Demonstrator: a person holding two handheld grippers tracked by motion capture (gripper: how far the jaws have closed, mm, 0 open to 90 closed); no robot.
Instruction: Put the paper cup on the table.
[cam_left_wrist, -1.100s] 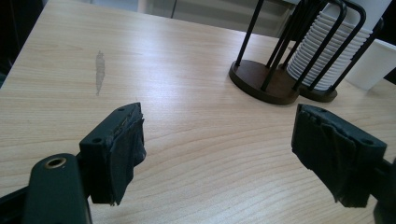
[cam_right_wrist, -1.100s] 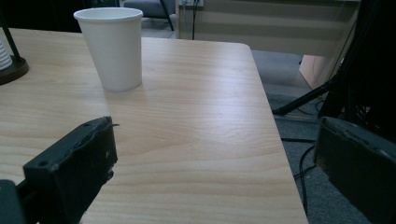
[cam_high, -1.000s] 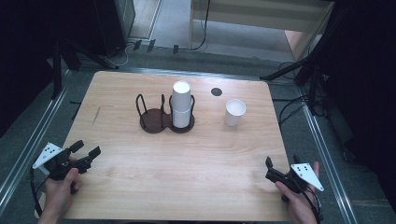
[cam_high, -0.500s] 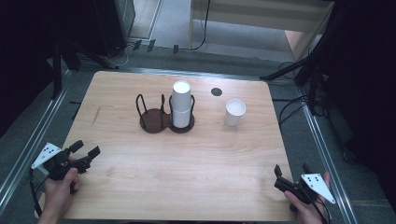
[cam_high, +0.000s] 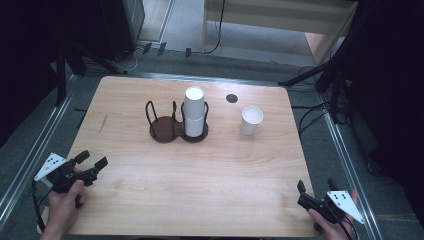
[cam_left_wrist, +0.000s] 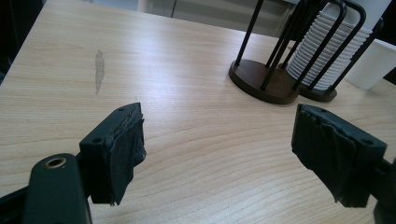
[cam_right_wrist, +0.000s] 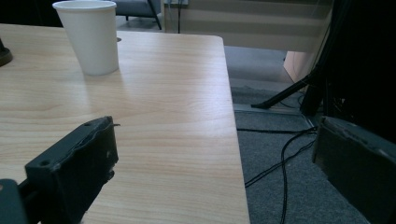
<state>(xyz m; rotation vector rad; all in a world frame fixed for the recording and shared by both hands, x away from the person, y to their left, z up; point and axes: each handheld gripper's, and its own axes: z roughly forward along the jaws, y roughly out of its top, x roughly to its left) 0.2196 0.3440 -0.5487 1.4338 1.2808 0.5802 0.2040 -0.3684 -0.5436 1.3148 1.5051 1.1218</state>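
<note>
the single paper cup (cam_high: 251, 120) stood upright on the wooden table (cam_high: 200, 175), mouth up, its long axis vertical and its body narrowing toward the base. it sat toward the far right part of the tabletop, just right of the cup holder (cam_high: 177, 127) and apart from it, with a small dark round spot (cam_high: 231, 98) in the table a little behind and to its left. in the right gripper view the same cup (cam_right_wrist: 88, 35) rose at the upper left, far ahead of the jaws and off their line.

the holder was a dark double base with black wire uprights; its right bay carried a stack of white cups (cam_high: 194, 112), also upright, while the left bay held nothing. in the left gripper view the stack (cam_left_wrist: 327, 51) showed ribbed rims behind the wires.

the right gripper (cam_high: 315, 192) lay at the near right corner of the table, well apart from the lone cup, which stood farther up the table and somewhat to its left. its jaws were spread wide with nothing between them, one over the wood and one past the table's edge above the grey floor (cam_right_wrist: 289, 186).

the left gripper (cam_high: 90, 161) sat at the near left edge, well apart from holder and cup, jaws likewise spread and pinching nothing, pointed across the table toward the holder.
</note>
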